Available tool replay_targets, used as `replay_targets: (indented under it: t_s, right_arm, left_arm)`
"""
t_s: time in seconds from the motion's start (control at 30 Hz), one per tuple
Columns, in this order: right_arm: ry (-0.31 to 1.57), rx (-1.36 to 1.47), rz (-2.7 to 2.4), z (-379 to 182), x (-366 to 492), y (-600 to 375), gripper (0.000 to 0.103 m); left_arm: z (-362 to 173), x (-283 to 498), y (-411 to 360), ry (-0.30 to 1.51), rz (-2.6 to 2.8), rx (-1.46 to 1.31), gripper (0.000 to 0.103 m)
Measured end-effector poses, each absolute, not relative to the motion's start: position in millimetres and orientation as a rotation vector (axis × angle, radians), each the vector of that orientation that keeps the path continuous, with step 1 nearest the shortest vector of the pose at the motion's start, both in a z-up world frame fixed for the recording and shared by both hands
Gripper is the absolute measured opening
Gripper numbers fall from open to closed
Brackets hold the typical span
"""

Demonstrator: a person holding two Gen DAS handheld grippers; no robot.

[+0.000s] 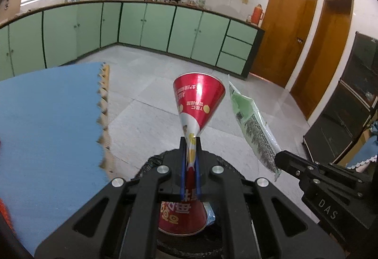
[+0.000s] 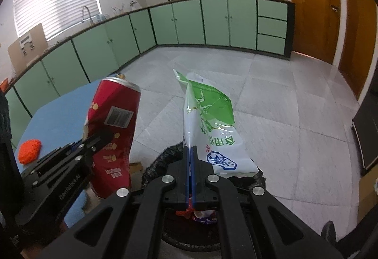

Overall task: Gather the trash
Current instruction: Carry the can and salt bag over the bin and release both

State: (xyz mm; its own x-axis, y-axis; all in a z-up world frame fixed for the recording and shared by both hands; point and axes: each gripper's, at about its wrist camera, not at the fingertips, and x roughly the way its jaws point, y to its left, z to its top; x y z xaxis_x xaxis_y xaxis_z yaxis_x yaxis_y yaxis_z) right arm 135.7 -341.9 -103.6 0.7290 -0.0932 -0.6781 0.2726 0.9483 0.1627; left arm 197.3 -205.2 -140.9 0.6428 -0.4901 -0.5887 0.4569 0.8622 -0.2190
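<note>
My left gripper is shut on a crushed red can, pinched flat at its middle, held above a black-lined trash bin. The same can and the left gripper show at the left of the right wrist view. My right gripper is shut on a green and white plastic bag, held over the bin. The bag and the right gripper show at the right of the left wrist view. Wrappers lie inside the bin.
A blue foam mat covers the surface at the left, with an orange knitted item on it. Green kitchen cabinets line the far walls. Wooden doors and a dark cabinet stand at the right. Grey tiled floor lies below.
</note>
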Motion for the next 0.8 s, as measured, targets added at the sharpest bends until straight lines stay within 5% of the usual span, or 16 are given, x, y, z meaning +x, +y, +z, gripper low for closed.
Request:
replay_targets:
  t_s: [0.13, 0.27, 0.4, 0.57, 0.8]
  right_arm:
    - [0.762, 0.272, -0.209, -118.5, 139.9, -349.8, 0.002]
    - [0.776, 0.268, -0.236, -125.1, 145.1, -356.1, 0.019]
    - [0.774, 0.279, -0.256, -126.5, 143.9, -361.3, 0.031]
    - [0.741, 0.252, -0.279, -118.1, 140.1, -360.4, 0.071]
    - [0.673, 0.182, -0.249, -97.5, 136.2, -329.2, 0.097]
  left_arm:
    - [-151.8, 207.4, -214.9, 0.733, -0.550, -0.053, 0.008]
    - [-151.2, 211.0, -213.1, 0.730, -0.546, -0.064, 0.040]
    - [-144.9, 212.8, -208.4, 0.723, -0.538, -0.075, 0.046]
    - [-127.1, 209.7, -188.0, 0.677, -0.495, -0.088, 0.057]
    - [-97.8, 194.8, -133.6, 0.589, -0.383, -0.063, 0.076]
